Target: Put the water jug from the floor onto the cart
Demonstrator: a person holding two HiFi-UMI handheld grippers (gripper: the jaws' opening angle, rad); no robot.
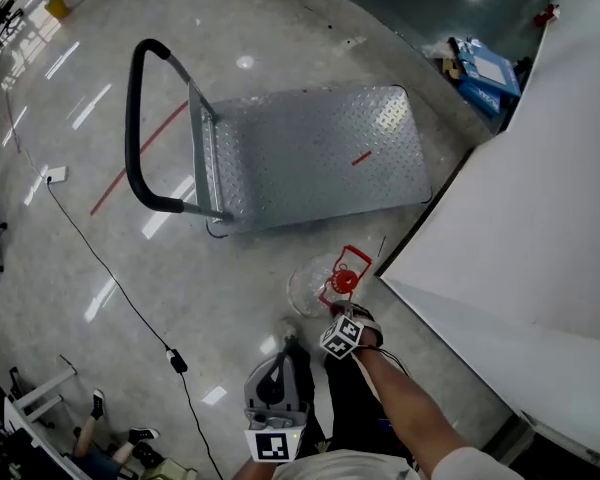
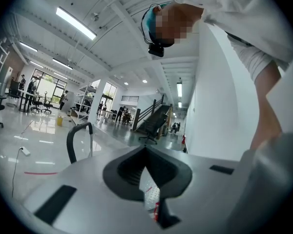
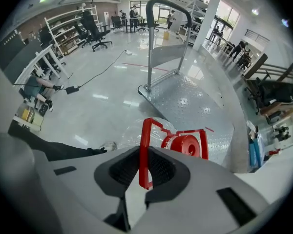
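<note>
The clear water jug (image 1: 308,286) with a red cap (image 1: 345,281) and red carry handle (image 3: 145,150) hangs just above the floor, in front of the cart's near edge. My right gripper (image 1: 341,306) points steeply down and is shut on that handle; in the right gripper view (image 3: 144,179) the red bar runs between the pads. The empty steel cart deck (image 1: 310,148) lies beyond the jug, its black push handle (image 1: 135,128) to the left. My left gripper (image 1: 283,356) hovers near the person's legs, apart from the jug, its tips meeting with nothing held (image 2: 146,160).
A large white panel (image 1: 520,218) stands close on the right of the jug. A black cable (image 1: 110,268) crosses the floor on the left. Blue boxes (image 1: 485,73) sit at the back right, and red tape marks (image 1: 130,158) run under the cart's handle.
</note>
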